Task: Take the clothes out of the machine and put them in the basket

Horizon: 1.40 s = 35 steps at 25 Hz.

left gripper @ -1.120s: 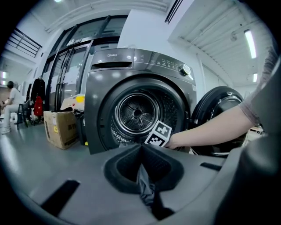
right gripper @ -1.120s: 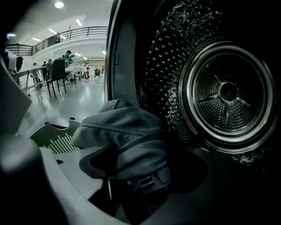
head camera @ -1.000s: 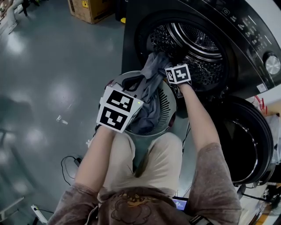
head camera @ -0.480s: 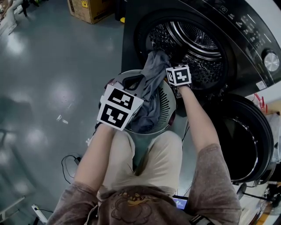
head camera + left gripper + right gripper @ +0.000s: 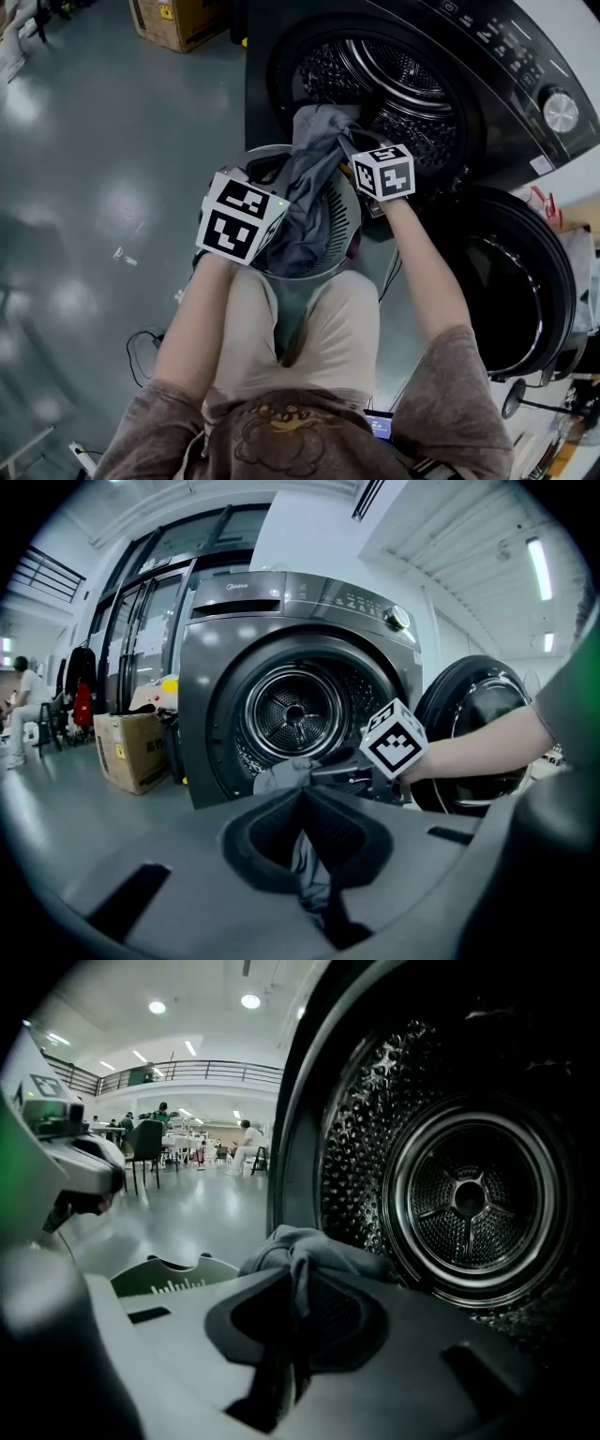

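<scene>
A grey garment [image 5: 314, 159] hangs from the lip of the washing machine's drum [image 5: 375, 80] down into the round grey basket [image 5: 349, 211] in front of it. My left gripper [image 5: 272, 183] is over the basket's left rim. In the left gripper view my left gripper [image 5: 305, 803] is shut on a fold of the garment [image 5: 307, 860]. My right gripper [image 5: 352, 155] is at the drum's mouth. Its jaws are closing, and in the right gripper view my right gripper [image 5: 295, 1288] pinches a bunched part of the garment [image 5: 314, 1251]. The drum behind looks empty.
The machine's round door [image 5: 511, 281] stands open at the right, beside my right arm. A cardboard box [image 5: 173, 19] sits on the grey floor at the far left. The person's knees are right behind the basket. Cables [image 5: 141, 352] lie on the floor to the left.
My right gripper has come up and back from the drum's mouth, drawing the garment with it. The left gripper has stayed over the basket.
</scene>
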{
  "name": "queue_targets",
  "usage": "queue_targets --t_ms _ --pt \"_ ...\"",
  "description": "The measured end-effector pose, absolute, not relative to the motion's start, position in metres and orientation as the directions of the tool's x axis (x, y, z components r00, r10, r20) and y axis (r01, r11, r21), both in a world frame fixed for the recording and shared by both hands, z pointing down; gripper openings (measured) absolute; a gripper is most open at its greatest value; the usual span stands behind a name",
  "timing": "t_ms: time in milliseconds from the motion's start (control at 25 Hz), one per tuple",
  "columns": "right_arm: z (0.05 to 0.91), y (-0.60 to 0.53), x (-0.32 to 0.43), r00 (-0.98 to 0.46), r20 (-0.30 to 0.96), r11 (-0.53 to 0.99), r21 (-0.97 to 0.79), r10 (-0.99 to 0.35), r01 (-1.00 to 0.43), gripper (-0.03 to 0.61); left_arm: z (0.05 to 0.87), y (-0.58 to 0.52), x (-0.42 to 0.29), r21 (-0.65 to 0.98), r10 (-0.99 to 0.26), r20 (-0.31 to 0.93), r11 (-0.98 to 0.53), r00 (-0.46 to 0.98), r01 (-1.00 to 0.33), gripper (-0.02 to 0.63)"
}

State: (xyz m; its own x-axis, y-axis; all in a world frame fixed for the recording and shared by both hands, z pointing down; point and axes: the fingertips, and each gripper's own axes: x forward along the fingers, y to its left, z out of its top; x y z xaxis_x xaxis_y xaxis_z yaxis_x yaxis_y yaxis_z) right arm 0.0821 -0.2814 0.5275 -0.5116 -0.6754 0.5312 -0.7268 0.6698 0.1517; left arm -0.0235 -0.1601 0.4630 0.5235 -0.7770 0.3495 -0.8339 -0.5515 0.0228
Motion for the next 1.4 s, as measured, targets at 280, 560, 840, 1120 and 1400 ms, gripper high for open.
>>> queue_targets --t_ms 280,560,840,1120,1400 --pt "0.494 -0.210 0.077 -0.631 0.484 0.758 0.111 -0.607 -0.643 0.048 0.447 -0.163 -0.021 0.052 -0.805 0.288 -0.528 0.519 -0.848 0.003" --pt "0.502 -0.154 0.070 -0.682 0.498 0.812 0.084 -0.536 -0.577 0.046 0.448 -0.165 -0.017 0.052 -0.805 0.292 -0.526 0.516 -0.849 0.003" --pt "0.536 -0.129 0.057 -0.703 0.546 0.847 0.026 -0.457 -0.530 0.051 0.448 -0.165 -0.014 0.054 -0.806 0.297 -0.522 0.513 -0.851 0.003" --pt "0.550 -0.139 0.060 -0.677 0.554 0.823 0.029 -0.485 -0.567 0.190 0.452 -0.163 -0.015 0.042 -0.802 0.312 -0.524 0.509 -0.851 0.003" --pt "0.547 -0.159 0.064 -0.699 0.505 0.793 -0.046 -0.506 -0.608 0.278 0.463 -0.167 -0.022 0.082 -0.782 0.333 -0.532 0.526 -0.843 0.003"
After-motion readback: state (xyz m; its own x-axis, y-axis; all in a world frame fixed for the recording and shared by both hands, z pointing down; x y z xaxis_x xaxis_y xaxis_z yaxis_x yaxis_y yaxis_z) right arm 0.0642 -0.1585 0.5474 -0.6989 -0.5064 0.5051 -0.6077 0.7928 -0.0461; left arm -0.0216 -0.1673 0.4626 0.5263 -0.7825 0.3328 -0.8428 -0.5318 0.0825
